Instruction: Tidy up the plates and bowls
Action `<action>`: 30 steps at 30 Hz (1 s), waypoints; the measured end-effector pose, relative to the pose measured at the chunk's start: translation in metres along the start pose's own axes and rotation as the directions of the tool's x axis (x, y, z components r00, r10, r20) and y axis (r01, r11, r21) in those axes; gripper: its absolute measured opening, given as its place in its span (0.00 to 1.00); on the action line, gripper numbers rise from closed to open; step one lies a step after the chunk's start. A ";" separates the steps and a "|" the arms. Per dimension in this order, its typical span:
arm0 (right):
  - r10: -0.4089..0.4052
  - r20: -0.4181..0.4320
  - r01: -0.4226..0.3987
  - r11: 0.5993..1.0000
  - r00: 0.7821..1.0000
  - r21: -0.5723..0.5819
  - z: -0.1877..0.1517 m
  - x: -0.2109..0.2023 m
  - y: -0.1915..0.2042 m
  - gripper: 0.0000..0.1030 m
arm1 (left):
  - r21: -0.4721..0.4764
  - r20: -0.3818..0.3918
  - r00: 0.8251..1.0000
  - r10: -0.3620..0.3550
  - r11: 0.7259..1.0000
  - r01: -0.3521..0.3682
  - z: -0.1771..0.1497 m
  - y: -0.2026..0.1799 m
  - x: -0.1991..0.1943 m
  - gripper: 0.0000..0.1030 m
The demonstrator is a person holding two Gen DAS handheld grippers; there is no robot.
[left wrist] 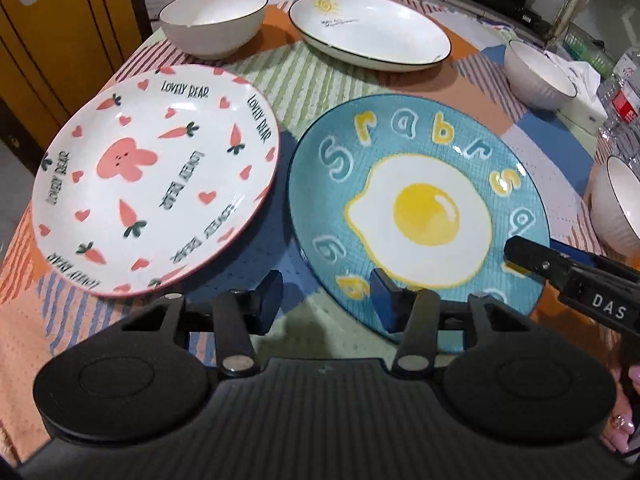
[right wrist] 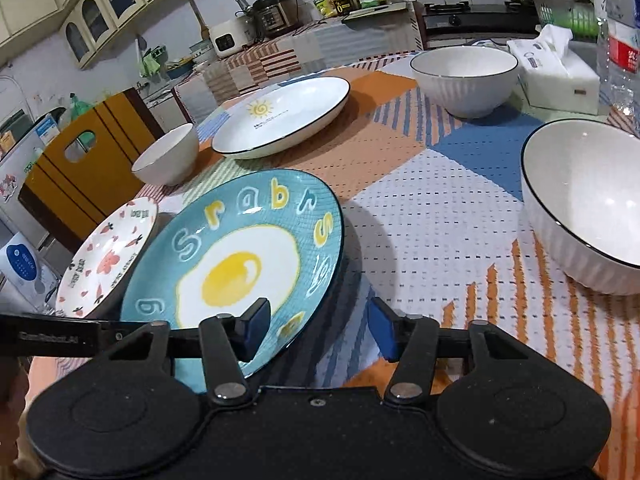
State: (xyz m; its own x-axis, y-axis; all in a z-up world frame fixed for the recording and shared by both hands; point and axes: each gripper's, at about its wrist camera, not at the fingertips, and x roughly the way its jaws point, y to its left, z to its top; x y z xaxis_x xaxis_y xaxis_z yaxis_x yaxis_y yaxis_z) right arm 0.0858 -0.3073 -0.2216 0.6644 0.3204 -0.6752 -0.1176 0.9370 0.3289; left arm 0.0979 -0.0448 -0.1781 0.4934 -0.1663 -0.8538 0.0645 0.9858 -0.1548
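Both the left gripper (left wrist: 324, 304) and right gripper (right wrist: 320, 330) are spread wide, grasping nothing; the egg plate (left wrist: 416, 216) lies on the tablecloth (right wrist: 440, 216), the rabbit plate (left wrist: 156, 180) just beside at nine o'clock, white bowl (right wrist: 588, 208) at two o'clock

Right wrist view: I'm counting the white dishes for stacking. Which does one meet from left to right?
Small white bowl → white oval plate with a sun drawing → white ribbed bowl further back → large white ribbed bowl at the right edge.
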 end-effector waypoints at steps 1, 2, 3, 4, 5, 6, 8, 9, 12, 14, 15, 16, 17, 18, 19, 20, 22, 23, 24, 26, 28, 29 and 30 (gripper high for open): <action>-0.002 0.015 0.002 1.000 1.000 -0.012 0.000 0.002 0.001 0.51 | 0.006 0.008 1.000 -0.012 1.000 0.012 0.001 0.000 0.002 0.33; -0.004 0.018 0.004 1.000 1.000 -0.024 0.001 0.005 0.001 0.43 | 0.007 0.011 1.000 -0.018 1.000 0.018 0.002 -0.001 0.003 0.31; -0.007 0.026 0.008 0.999 1.000 -0.032 0.002 0.006 0.001 0.30 | 0.004 0.007 1.000 -0.023 1.000 0.023 0.004 -0.002 0.005 0.29; 0.006 0.029 -0.005 0.999 1.000 -0.034 0.002 0.008 0.000 0.22 | -0.008 0.002 1.000 -0.021 1.000 0.021 0.005 -0.001 0.006 0.29; 0.033 0.038 -0.032 0.999 0.999 -0.024 0.002 0.009 -0.001 0.19 | -0.021 -0.009 1.000 -0.021 1.000 0.021 0.008 -0.001 0.008 0.29; 0.037 0.045 -0.036 0.999 0.998 -0.017 0.002 0.010 -0.003 0.19 | -0.020 -0.025 0.999 -0.020 1.000 0.019 0.011 -0.001 0.009 0.29; 0.044 0.055 -0.043 0.999 0.998 -0.029 0.001 0.008 -0.004 0.18 | -0.008 -0.054 0.998 -0.014 1.000 0.013 0.015 -0.003 0.010 0.29; 0.047 0.055 -0.045 0.998 0.997 -0.034 0.000 0.008 -0.004 0.18 | -0.002 -0.061 0.998 -0.012 1.000 0.012 0.016 -0.004 0.009 0.29; 0.045 0.054 -0.040 0.996 0.998 -0.078 0.000 0.003 -0.003 0.18 | 0.055 -0.050 0.999 -0.010 0.998 0.013 0.018 -0.013 0.005 0.29; 0.049 0.057 -0.045 0.996 0.997 -0.076 0.002 -0.002 -0.009 0.18 | 0.097 -0.020 1.000 -0.013 0.995 0.015 0.019 -0.023 0.000 0.29; 0.050 0.064 -0.045 0.996 0.997 -0.073 0.003 -0.005 -0.012 0.18 | 0.110 -0.008 1.000 -0.017 0.994 0.018 0.021 -0.027 -0.002 0.29; 0.046 0.074 -0.041 0.996 0.996 -0.076 0.004 -0.008 -0.015 0.18 | 0.113 -0.004 1.000 -0.020 0.993 0.021 0.024 -0.030 -0.003 0.29; 0.040 0.085 -0.034 0.996 0.996 -0.077 0.007 -0.011 -0.017 0.18 | 0.111 -0.007 1.000 -0.024 0.994 0.025 0.027 -0.033 -0.003 0.29; 0.036 0.091 -0.030 0.997 0.995 -0.075 0.009 -0.013 -0.019 0.18 | 0.112 -0.012 0.999 -0.029 0.993 0.031 0.031 -0.035 -0.003 0.29; 0.029 0.100 -0.022 0.997 0.995 -0.076 0.012 -0.016 -0.021 0.18 | 0.116 -0.014 0.999 -0.036 0.992 0.038 0.035 -0.037 -0.002 0.29; 0.022 0.110 -0.013 0.997 0.994 -0.076 0.014 -0.018 -0.022 0.18 | 0.123 -0.016 0.999 -0.042 0.991 0.044 0.039 -0.040 0.000 0.29; 0.009 0.123 -0.001 0.998 0.992 -0.064 0.017 -0.019 -0.026 0.18 | 0.135 -0.030 0.998 -0.053 0.989 0.057 0.049 -0.044 0.006 0.29; -0.001 0.126 0.008 0.999 0.992 -0.052 0.020 -0.018 -0.028 0.18 | 0.139 -0.043 0.997 -0.059 0.988 0.065 0.054 -0.046 0.011 0.29; -0.015 0.127 0.021 0.999 0.992 -0.043 0.022 -0.017 -0.030 0.18 | 0.142 -0.052 0.997 -0.065 0.987 0.072 0.058 -0.048 0.015 0.29; -0.043 0.132 0.048 0.998 0.990 -0.037 0.024 -0.015 -0.033 0.18 | 0.143 -0.069 0.995 -0.075 0.986 0.085 0.066 -0.050 0.024 0.29; -0.062 0.132 0.065 0.998 0.989 -0.022 0.026 -0.012 -0.036 0.18 | 0.152 -0.078 0.994 -0.080 0.984 0.092 0.074 -0.051 0.034 0.29; -0.068 0.128 0.068 0.998 0.989 0.000 0.027 -0.009 -0.039 0.18 | 0.168 -0.082 0.994 -0.076 0.982 0.089 0.078 -0.053 0.039 0.29; -0.071 0.128 0.068 0.997 0.989 0.026 0.028 -0.006 -0.041 0.18 | 0.178 -0.084 0.994 -0.069 0.980 0.083 0.081 -0.055 0.042 0.29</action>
State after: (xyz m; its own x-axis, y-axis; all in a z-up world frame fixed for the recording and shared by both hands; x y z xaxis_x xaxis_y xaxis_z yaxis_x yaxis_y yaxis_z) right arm 0.1069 -0.3515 -0.2126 0.7602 0.2328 -0.6066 -0.0531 0.9528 0.2991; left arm 0.1856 -0.1043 -0.1656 0.4135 -0.2355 -0.8795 0.2588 0.9565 -0.1344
